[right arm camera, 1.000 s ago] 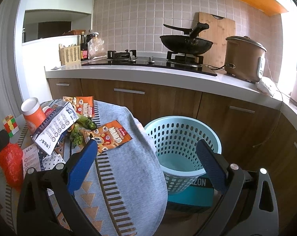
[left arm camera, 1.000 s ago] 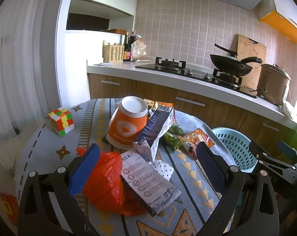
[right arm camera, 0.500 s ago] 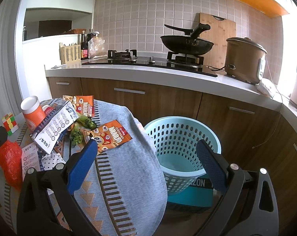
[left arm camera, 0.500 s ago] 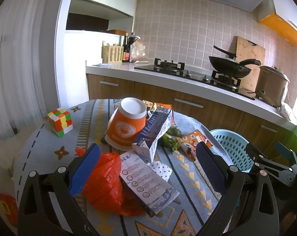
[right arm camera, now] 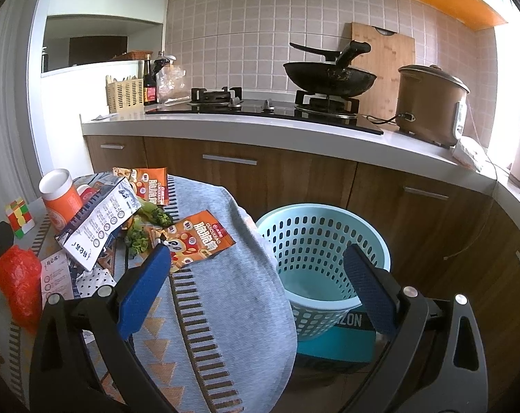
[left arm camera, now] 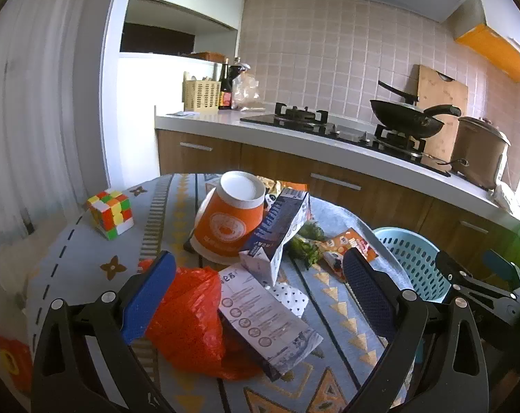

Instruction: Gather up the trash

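Left wrist: tongs (left arm camera: pixel 256 282) spread over red bag (left arm camera: pixel 191 323)

left tool (left arm camera: pixel 256 282) and right tool (right arm camera: pixel 256 275) both point forward, jaws spread wide, gripping nothing.

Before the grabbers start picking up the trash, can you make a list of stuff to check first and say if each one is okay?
1. Left gripper open and holding nothing: ok.
2. Right gripper open and holding nothing: ok.
3. Trash within the left fingers' reach: ok, the red plastic bag and a flattened carton lie right between them.
4. Blue basket upright with room inside: ok, it looks empty.
5. Pile steady: not ok, a second carton leans on the upside-down orange cup and may slide.
6. Rubik's cube clear of the trash: ok, it sits apart.
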A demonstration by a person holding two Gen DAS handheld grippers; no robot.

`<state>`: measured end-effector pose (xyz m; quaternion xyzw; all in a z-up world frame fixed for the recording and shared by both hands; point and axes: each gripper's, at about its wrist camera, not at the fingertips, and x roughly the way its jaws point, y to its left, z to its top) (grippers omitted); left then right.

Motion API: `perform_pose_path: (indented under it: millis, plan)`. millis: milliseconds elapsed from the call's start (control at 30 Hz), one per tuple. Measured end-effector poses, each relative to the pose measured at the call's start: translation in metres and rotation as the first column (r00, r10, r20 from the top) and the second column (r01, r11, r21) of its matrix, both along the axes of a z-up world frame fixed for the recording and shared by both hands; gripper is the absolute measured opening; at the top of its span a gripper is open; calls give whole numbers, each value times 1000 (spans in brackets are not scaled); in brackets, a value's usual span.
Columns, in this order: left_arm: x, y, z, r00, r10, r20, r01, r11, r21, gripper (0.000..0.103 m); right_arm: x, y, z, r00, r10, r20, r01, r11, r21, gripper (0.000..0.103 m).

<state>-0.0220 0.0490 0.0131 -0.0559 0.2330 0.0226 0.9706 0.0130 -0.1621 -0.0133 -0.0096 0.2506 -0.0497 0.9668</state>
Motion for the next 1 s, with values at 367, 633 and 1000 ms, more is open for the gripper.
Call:
perform_pose_path:
  millis: [367, 633, 1000]
  plan:
    - [-15, 44, -8, 1000, 3, 1, -3, 998, -67, 93, -2, 6, -3, 999, 45, 6, -45, 999, 6, 93]
    - [-27, 106, -41, 995, 19, -97, -37, 981, -192, 89, 0, 32, -12, 982, 188, -29, -186, 982, 43, 55]
    - [29, 102, -69, 968, -91, -232, 15, 950, -311, 86, -22, 95, -24, 881, 468, -73, -461, 882, 93, 55]
